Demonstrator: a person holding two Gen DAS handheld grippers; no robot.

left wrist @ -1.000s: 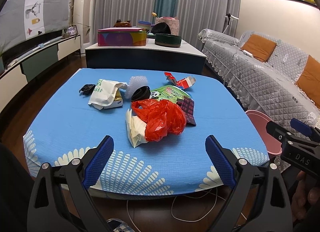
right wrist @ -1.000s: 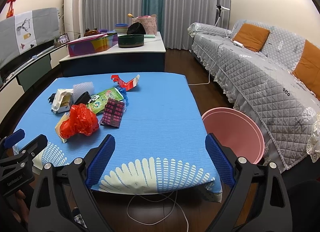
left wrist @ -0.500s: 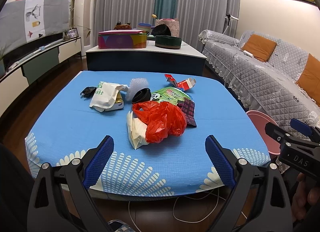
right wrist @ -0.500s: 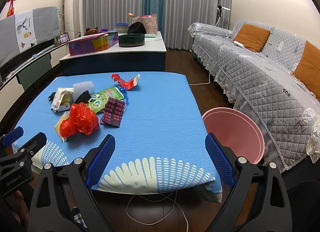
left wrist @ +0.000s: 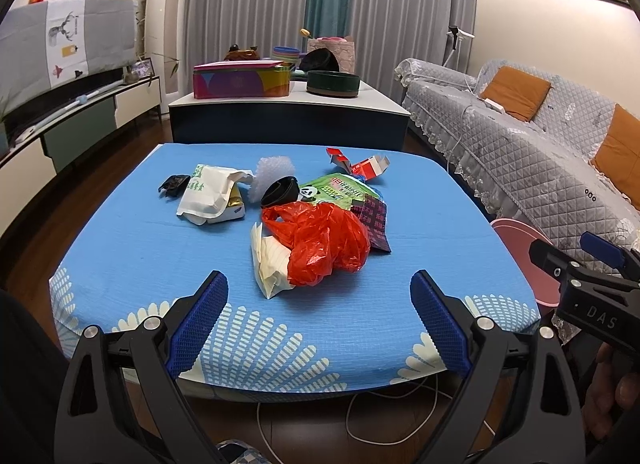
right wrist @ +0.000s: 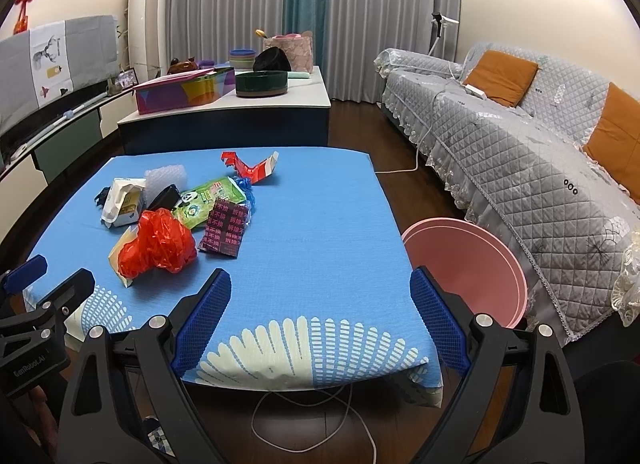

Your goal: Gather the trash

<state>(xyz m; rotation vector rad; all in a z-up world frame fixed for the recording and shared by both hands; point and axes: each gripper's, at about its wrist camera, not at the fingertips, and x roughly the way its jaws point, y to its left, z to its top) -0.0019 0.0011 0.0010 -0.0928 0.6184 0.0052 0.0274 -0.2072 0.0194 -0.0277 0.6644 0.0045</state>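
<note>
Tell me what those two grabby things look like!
Each hand-held gripper is a black plastic frame with silver bolts and two fingers covered in bumpy blue pads. The left hand-held gripper has "GenRobot.AI" written in pale letters on its side. The right hand-held gripper shows the letters "DAS".

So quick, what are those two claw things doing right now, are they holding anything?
Left gripper: open, holding nothing, short of the red plastic bag.
Right gripper: open, holding nothing, over the blue tablecloth.
</note>
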